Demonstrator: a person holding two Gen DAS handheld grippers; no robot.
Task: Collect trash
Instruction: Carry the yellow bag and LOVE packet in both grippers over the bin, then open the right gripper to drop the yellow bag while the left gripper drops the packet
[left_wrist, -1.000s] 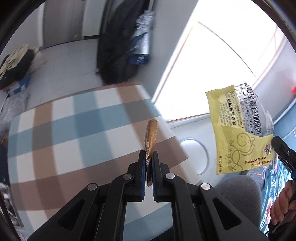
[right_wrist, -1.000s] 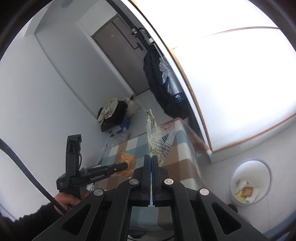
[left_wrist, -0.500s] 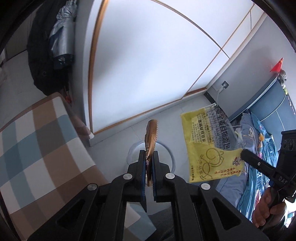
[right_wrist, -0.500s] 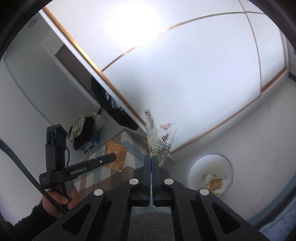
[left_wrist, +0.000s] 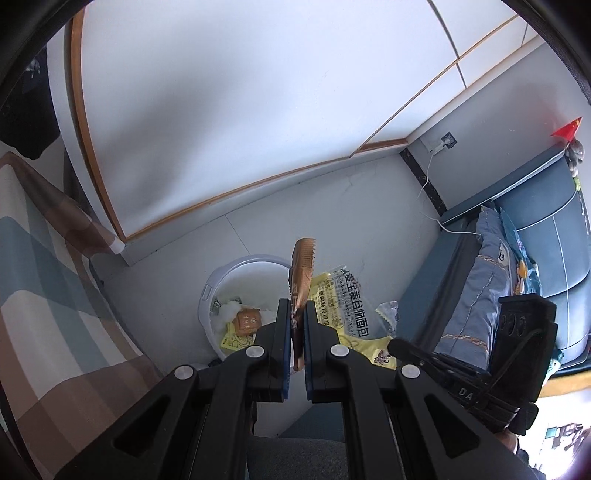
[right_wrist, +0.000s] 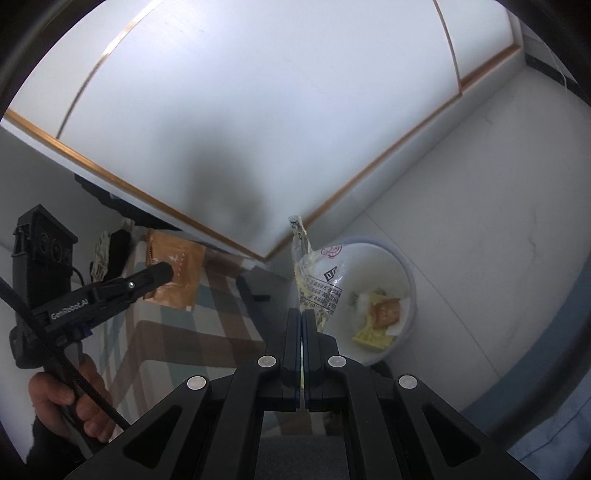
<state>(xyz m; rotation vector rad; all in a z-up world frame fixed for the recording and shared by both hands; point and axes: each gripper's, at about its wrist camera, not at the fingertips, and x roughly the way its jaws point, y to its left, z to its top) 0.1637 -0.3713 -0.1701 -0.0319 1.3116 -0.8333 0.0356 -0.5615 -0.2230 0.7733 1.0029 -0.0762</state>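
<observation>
Both wrappers pinched and hanging over the bin

Left gripper (left_wrist: 295, 314) clamped on a brown wrapper (left_wrist: 301, 273) sticking up edge-on between the pads; right gripper (right_wrist: 302, 321) clenched on a yellow-and-clear bread wrapper (right_wrist: 314, 280). White trash bin (right_wrist: 404, 273) on the floor just beyond both, scraps already inside, right beside the checked tablecloth (left_wrist: 44, 295).
</observation>
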